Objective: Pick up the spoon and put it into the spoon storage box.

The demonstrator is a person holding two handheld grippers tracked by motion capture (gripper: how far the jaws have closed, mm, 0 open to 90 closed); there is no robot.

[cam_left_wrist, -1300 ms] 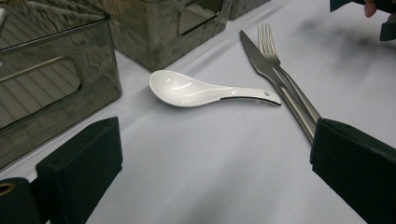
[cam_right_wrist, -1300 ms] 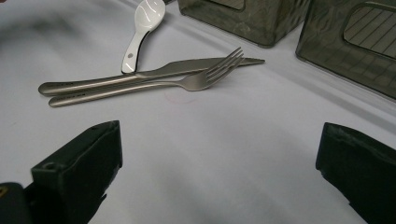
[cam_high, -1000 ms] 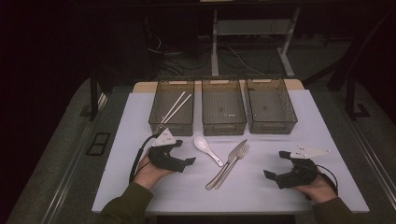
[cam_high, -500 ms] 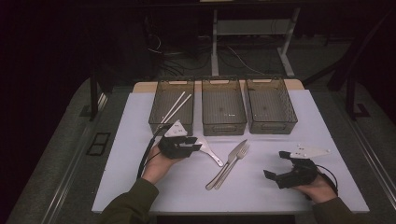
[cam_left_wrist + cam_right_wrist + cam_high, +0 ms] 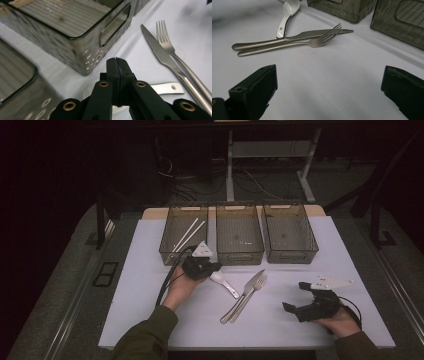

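White glossy spoon [image 5: 165,88] lies under my left tool [image 5: 117,61], which has just closed: pads together, nothing between. Right tool [image 5: 328,71], four o'clock from the steel fork [image 5: 319,41], stands apart.

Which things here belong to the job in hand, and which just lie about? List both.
In hand: white spoon.
Lying about: knife, fork, chopsticks in the left tray, middle tray, right tray.
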